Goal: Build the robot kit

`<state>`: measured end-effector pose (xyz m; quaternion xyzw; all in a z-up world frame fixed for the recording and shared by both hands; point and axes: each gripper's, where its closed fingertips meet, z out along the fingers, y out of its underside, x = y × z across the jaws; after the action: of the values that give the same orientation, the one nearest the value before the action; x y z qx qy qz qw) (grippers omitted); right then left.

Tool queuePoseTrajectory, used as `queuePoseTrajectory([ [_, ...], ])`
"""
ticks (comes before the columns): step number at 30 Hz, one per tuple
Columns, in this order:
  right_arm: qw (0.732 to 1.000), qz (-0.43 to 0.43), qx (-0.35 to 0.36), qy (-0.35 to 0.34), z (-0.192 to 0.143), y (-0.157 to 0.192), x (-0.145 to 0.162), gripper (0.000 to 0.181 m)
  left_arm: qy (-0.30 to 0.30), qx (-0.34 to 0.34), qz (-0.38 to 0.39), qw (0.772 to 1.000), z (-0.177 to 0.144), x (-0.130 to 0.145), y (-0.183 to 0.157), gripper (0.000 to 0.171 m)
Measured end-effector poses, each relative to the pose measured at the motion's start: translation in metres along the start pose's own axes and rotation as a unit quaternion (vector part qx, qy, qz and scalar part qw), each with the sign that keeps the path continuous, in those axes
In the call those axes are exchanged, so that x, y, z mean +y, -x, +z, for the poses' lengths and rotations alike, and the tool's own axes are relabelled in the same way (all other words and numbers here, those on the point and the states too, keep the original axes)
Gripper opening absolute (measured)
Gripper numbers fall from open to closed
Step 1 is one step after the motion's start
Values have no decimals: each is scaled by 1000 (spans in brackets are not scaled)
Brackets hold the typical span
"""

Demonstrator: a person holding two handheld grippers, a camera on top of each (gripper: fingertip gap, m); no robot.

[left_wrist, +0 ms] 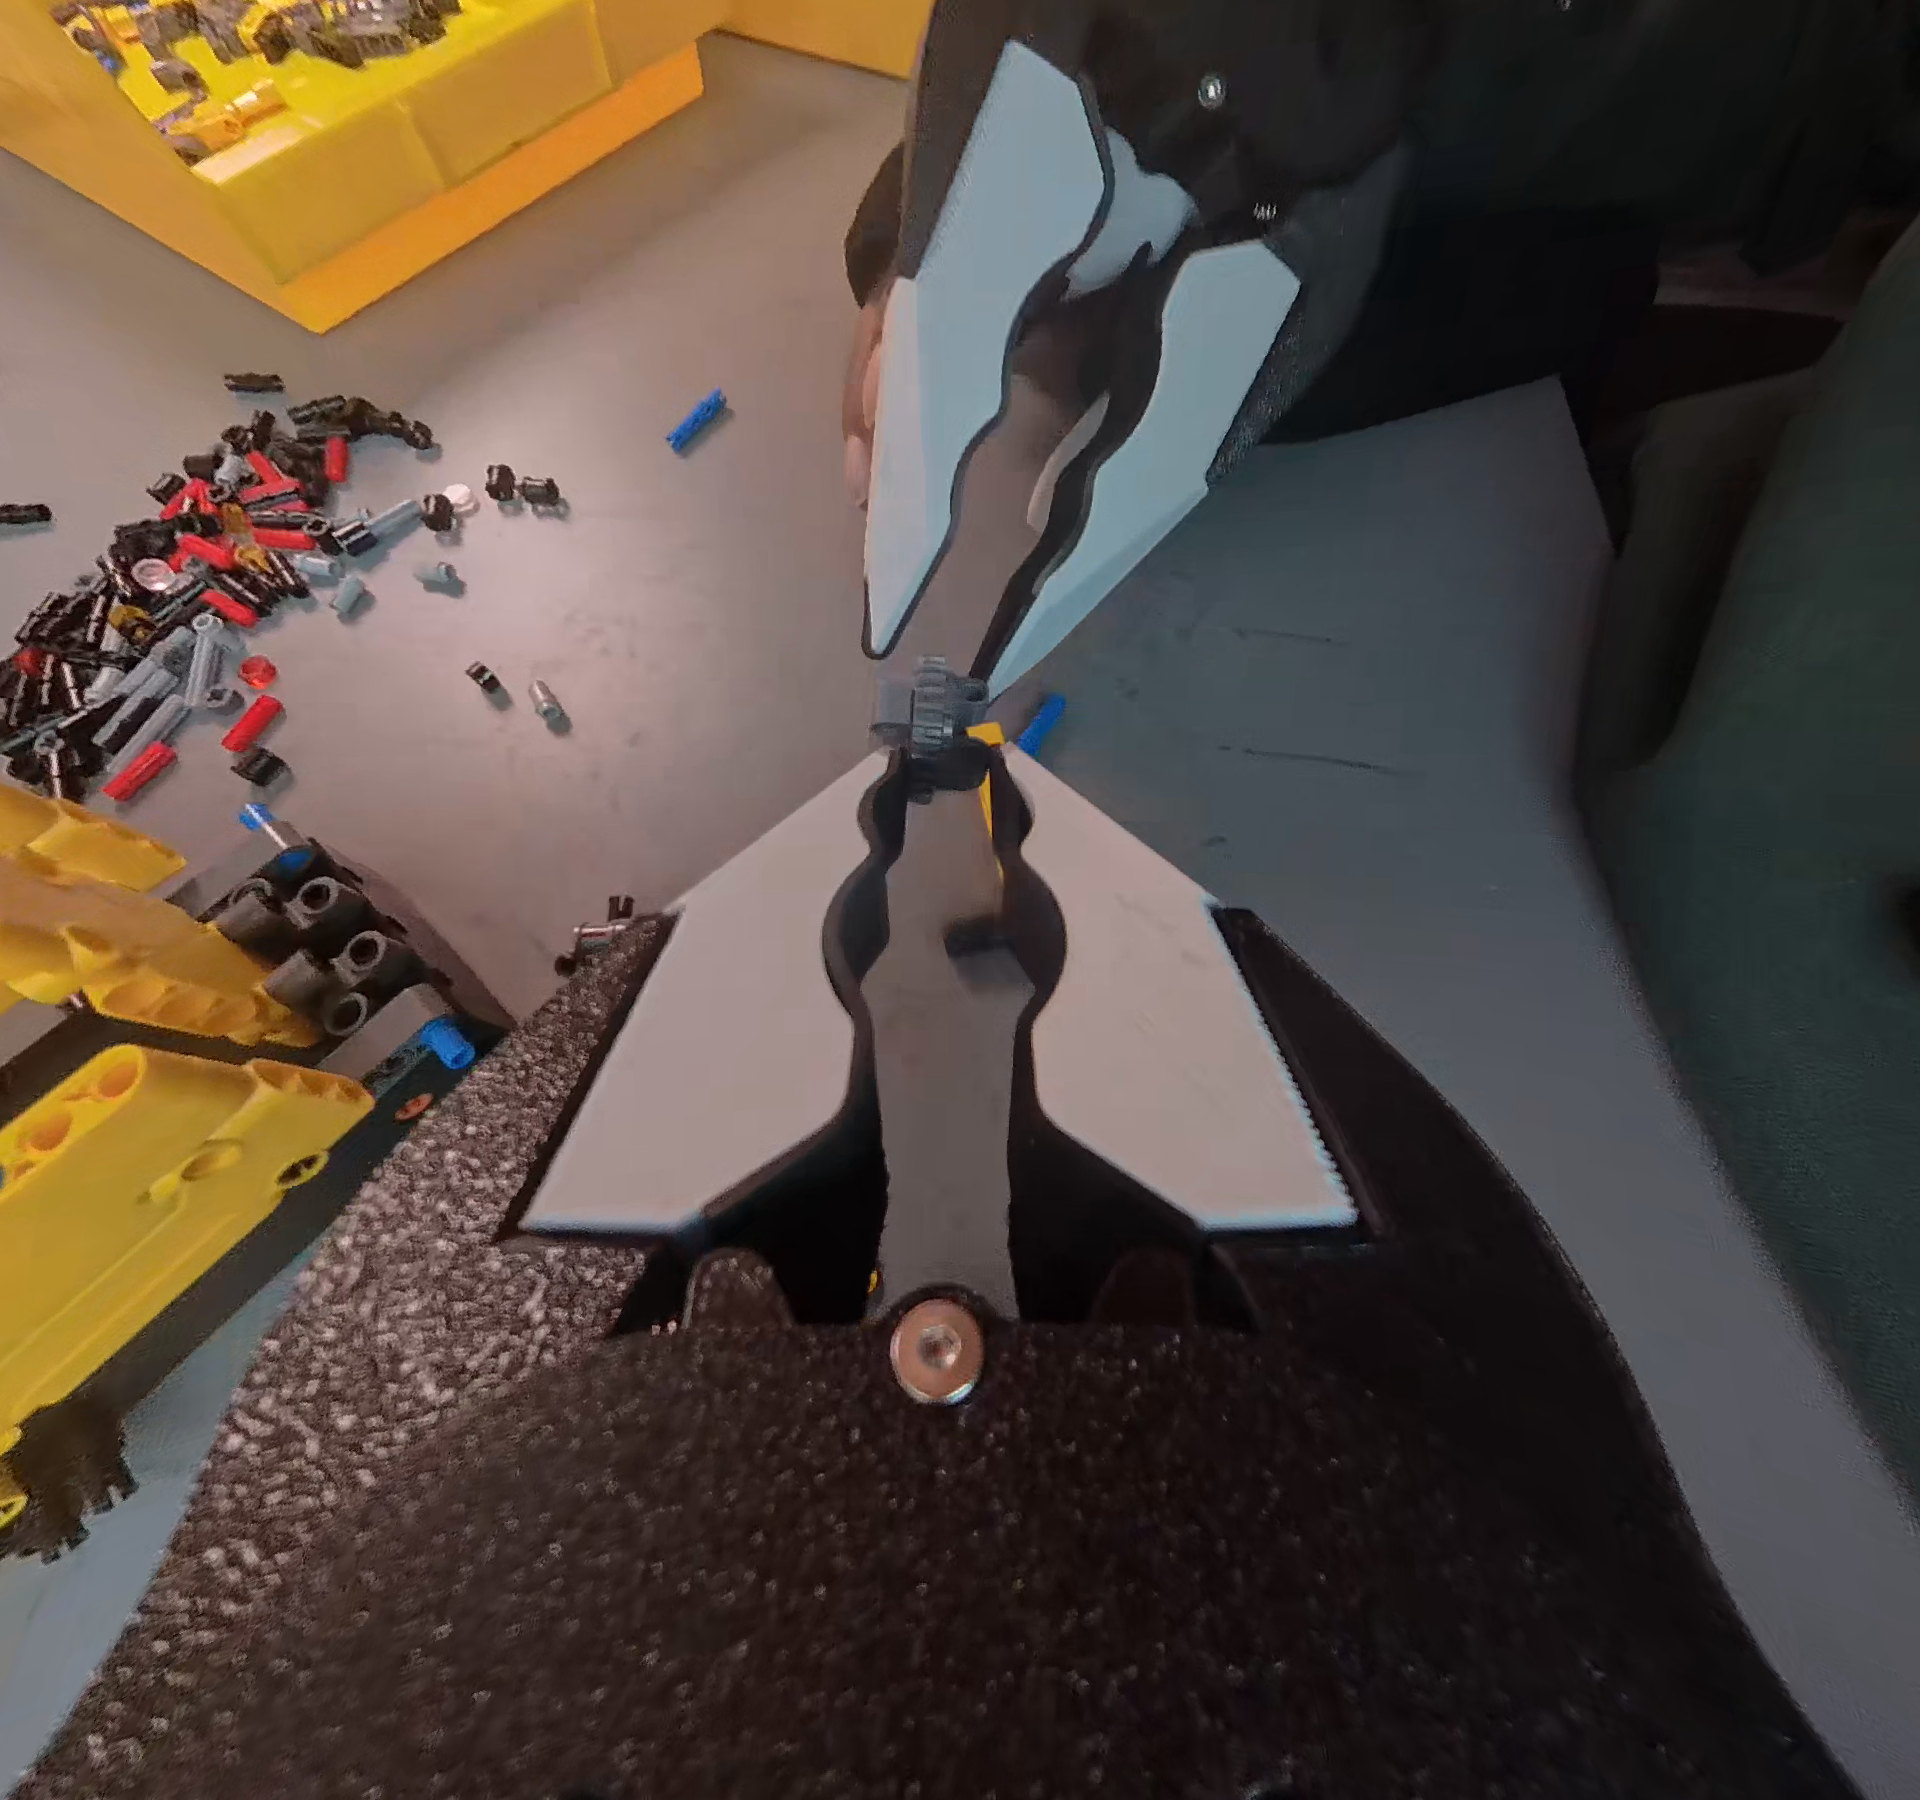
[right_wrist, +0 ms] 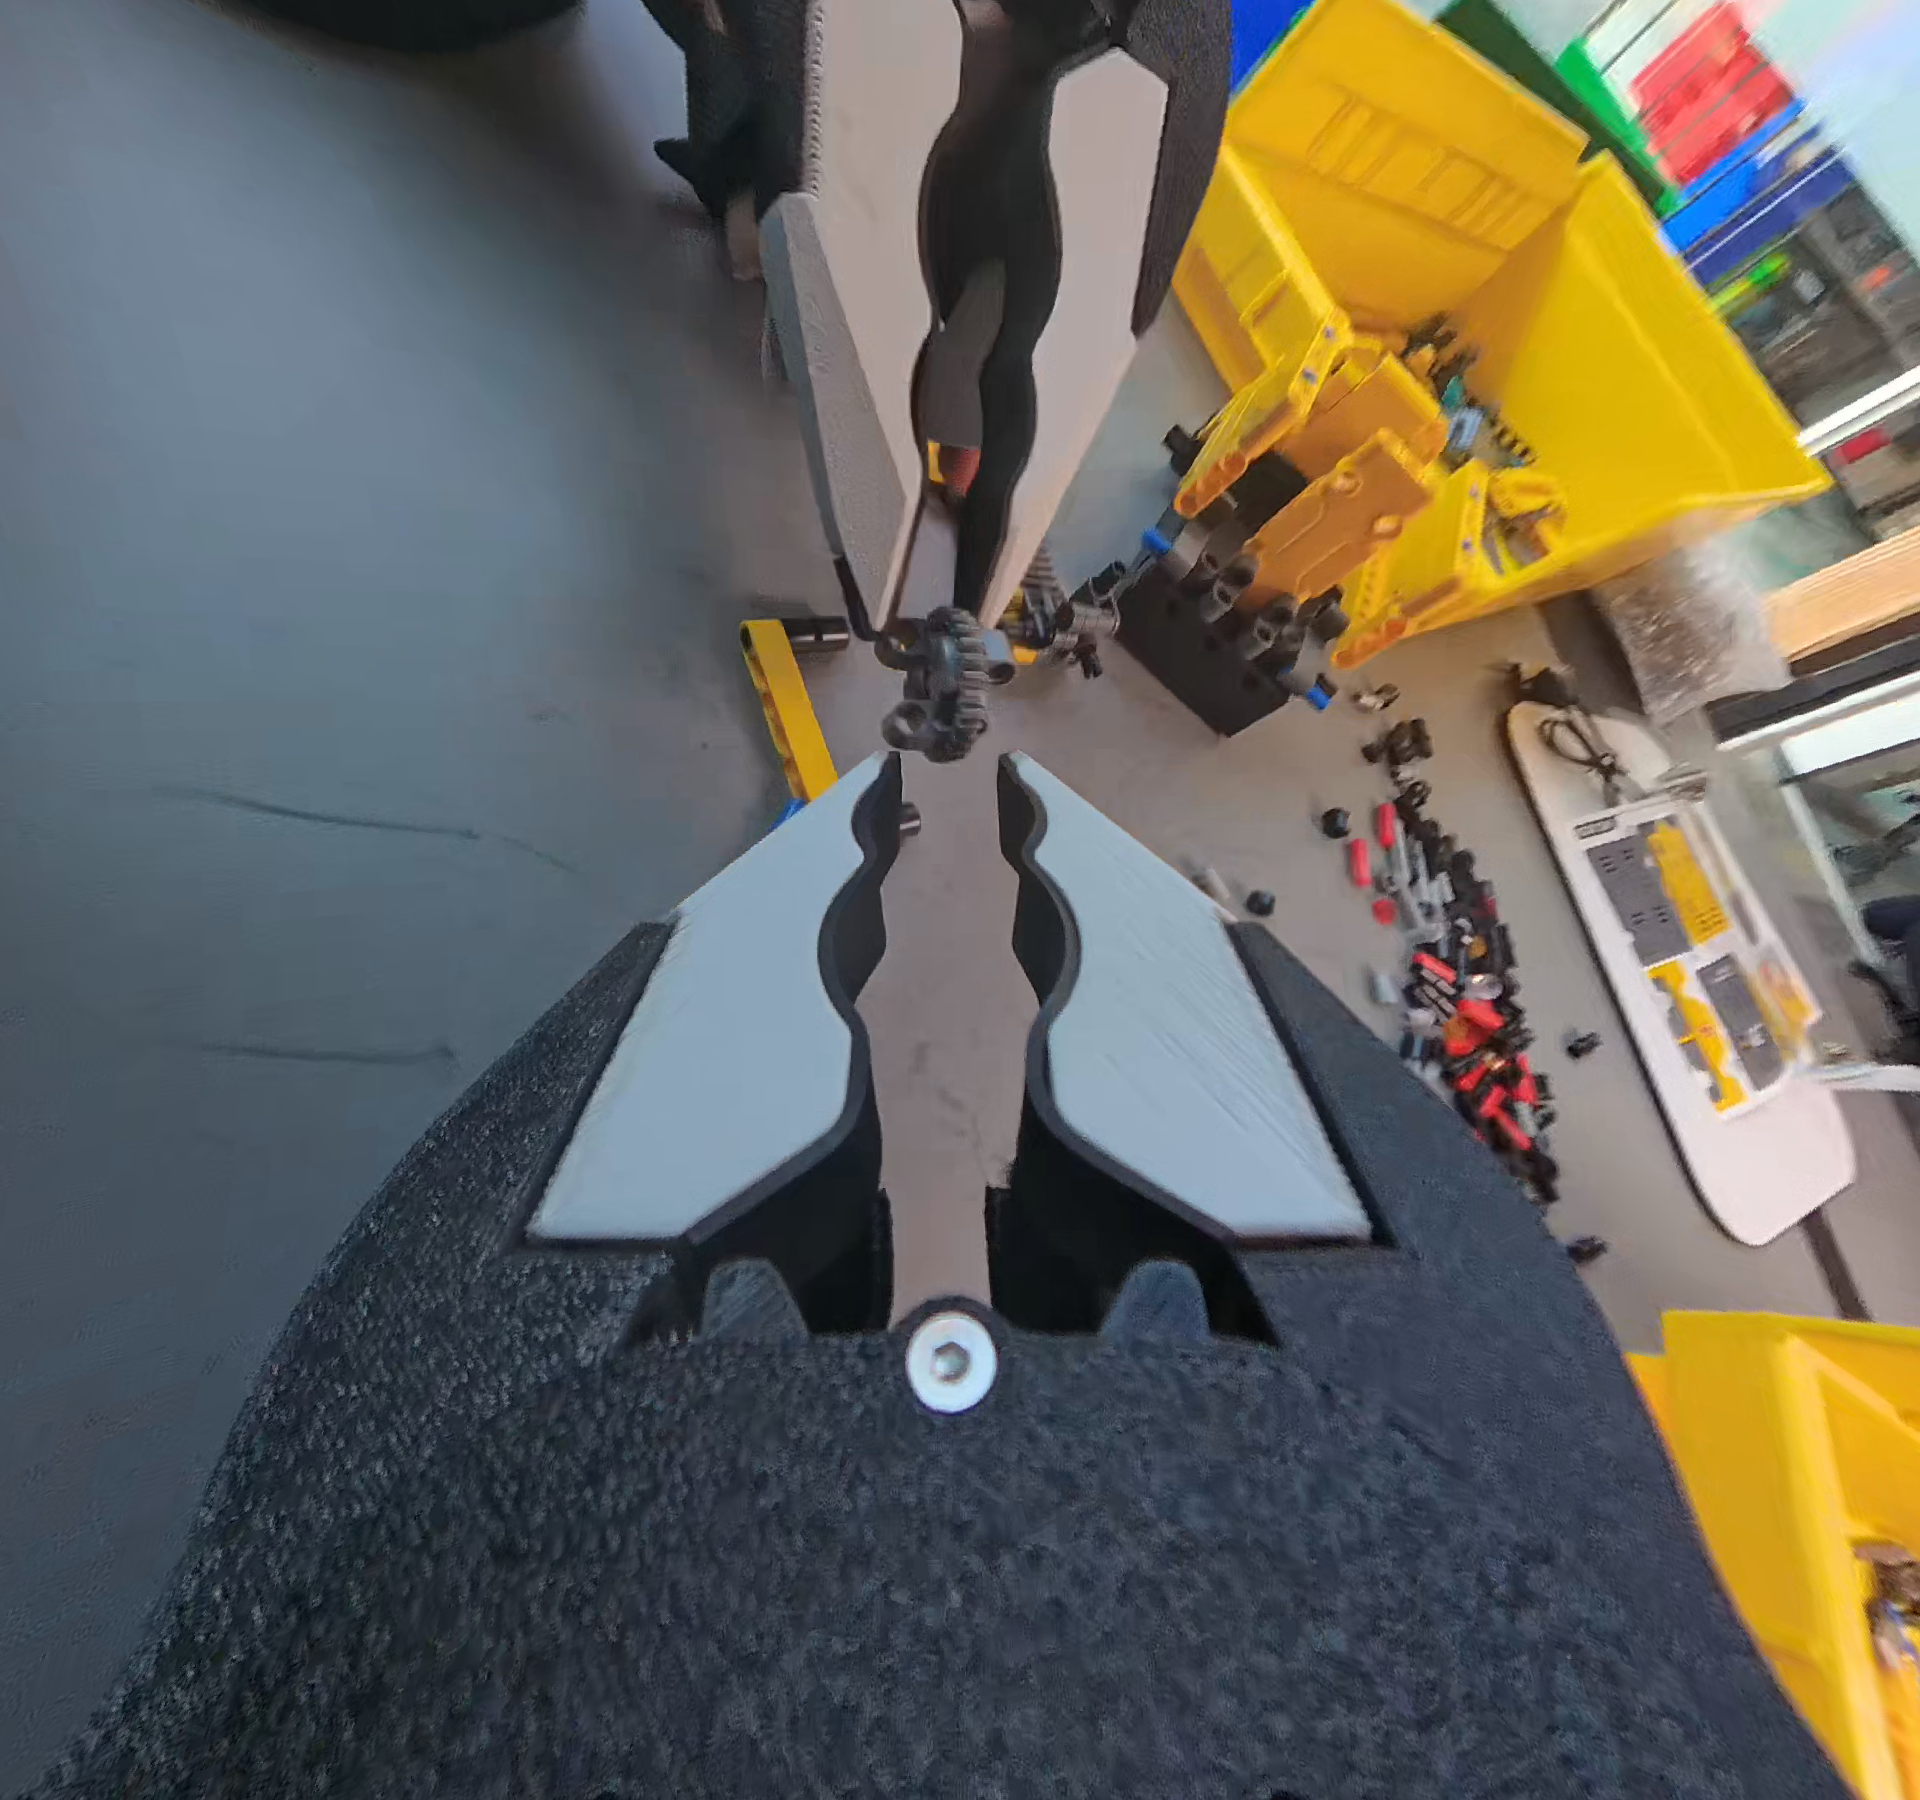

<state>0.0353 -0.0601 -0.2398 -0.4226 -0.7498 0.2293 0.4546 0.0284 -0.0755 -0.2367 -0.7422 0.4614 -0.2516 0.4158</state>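
My left gripper is shut on a small black gear assembly, which it holds just above the grey table. My right gripper faces it tip to tip, open. In the right wrist view my right gripper has its jaws apart just short of the gear assembly, which sits between the tips of the left gripper. A yellow beam and a blue pin lie on the table under them.
A pile of small black, red and grey parts lies to the left. A partly built yellow and black model is close by. Yellow bins stand behind. An instruction sheet lies beyond the pile. The table edge runs on the right.
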Motion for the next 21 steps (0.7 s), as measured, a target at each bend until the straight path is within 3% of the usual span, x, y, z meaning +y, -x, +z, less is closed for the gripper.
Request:
queuePoseTrajectory([
  [4,987,114,-106,46,-15,10,19,18,15,10,-5,1000,4,5,-4,15],
  [10,963,160,-182,114,-18,35,26,18,27,73,7,997,7,6,-32,15],
  [16,954,175,-193,149,-9,40,26,15,75,61,35,995,15,22,-35,15],
  [21,953,176,-192,156,-7,40,25,3,77,54,29,995,16,22,-33,15],
])
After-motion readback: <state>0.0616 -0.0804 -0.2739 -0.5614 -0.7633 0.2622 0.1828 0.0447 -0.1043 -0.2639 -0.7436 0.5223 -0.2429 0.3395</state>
